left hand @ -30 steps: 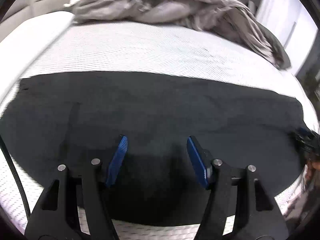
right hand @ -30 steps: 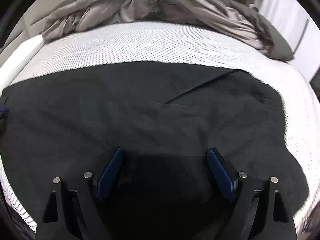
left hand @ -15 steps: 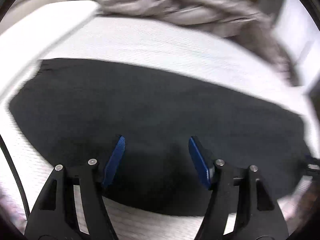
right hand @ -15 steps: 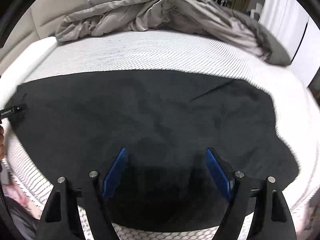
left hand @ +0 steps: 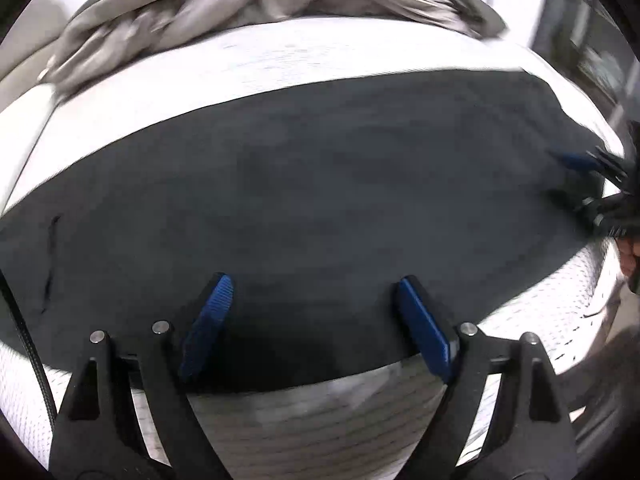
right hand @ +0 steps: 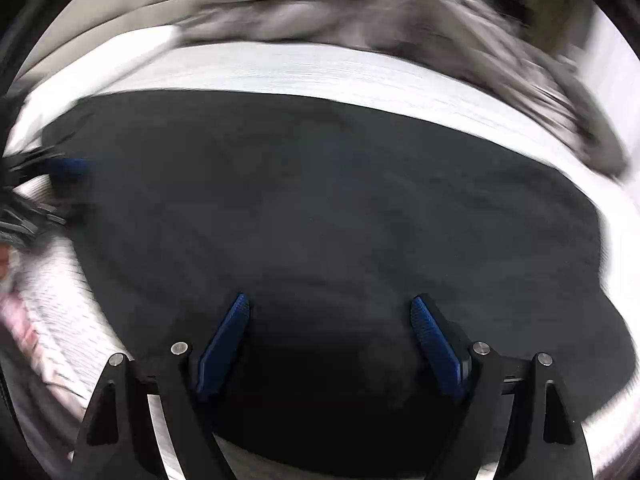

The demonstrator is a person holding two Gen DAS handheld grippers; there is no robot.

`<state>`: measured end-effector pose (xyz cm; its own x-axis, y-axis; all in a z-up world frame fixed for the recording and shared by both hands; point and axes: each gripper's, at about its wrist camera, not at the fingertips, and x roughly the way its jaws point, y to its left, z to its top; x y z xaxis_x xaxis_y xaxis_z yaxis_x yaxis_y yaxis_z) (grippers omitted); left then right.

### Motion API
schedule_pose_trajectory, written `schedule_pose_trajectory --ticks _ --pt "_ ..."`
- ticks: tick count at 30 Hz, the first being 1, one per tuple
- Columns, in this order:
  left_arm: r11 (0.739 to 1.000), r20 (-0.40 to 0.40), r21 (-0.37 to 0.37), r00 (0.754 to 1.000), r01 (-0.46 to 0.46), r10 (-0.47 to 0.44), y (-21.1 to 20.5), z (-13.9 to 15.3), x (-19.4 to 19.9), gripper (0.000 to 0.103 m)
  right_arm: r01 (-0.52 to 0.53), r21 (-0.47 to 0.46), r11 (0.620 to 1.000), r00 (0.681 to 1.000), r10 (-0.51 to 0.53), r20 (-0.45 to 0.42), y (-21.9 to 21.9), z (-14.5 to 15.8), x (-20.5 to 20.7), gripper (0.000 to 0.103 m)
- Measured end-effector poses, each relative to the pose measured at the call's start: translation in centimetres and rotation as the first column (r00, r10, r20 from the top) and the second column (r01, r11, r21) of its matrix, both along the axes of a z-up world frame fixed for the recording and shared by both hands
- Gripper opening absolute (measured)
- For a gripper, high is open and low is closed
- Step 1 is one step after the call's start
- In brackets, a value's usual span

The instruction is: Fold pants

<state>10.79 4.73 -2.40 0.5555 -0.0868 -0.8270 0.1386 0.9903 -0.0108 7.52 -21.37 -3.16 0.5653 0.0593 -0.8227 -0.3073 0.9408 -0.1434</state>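
- Black pants (left hand: 320, 200) lie spread flat across a white mattress (left hand: 300, 420) with a fine woven, dotted texture; the fabric is matte and dark, with few wrinkles.
- In the left wrist view, a short slit-like crease shows at the pants' left end.
- Left gripper (left hand: 310, 320): jaws spread wide, ribbed blue pads (left hand: 208, 320) over the near edge of the pants, gripping nothing.
- Right gripper (right hand: 328, 332): jaws likewise wide, blue pads over the dark cloth, holding nothing. Contact with the fabric cannot be judged.
- Each gripper shows blurred at the other view's edge.
- Rumpled grey duvet (left hand: 240, 8), sheeny and heavily creased, heaped at the far side of the mattress, apart from the pants.
- Both views are motion-blurred, the right one more so.
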Motion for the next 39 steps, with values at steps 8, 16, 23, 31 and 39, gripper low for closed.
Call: schedule_pose_trajectory --ticks 8,16,23,31,39 --pt "0.983 0.068 0.097 0.986 -0.155 0.149 2.2 1.6 -1.3 0.084 0.37 0.003 0.929 0.927 -0.37 0.056 -11.4 2.2 -1.5 0.084" --pt "0.998 0.084 -0.006 0.995 0.059 -0.058 -8.6 1.9 0.9 0.085 -0.005 0.02 1.0 0.999 0.004 0.04 1.7 1.6 -1.4 0.085" --pt "0.991 0.044 0.041 0.99 0.131 -0.133 -9.5 -0.3 0.2 0.094 0.015 -0.043 0.999 0.999 -0.016 -0.028 -2.2 1.0 -2.0 0.086" --pt "0.999 0.052 -0.037 0.999 -0.016 0.017 -3.3 -0.5 -1.3 0.098 0.416 -0.048 0.908 0.909 -0.413 0.066 -13.7 2.9 -1.3 0.086" --pt "0.994 0.073 -0.108 0.997 -0.026 0.034 -6.7 1.5 1.8 0.09 0.086 0.004 0.996 0.996 -0.086 0.033 -0.6 2.1 1.4 0.087"
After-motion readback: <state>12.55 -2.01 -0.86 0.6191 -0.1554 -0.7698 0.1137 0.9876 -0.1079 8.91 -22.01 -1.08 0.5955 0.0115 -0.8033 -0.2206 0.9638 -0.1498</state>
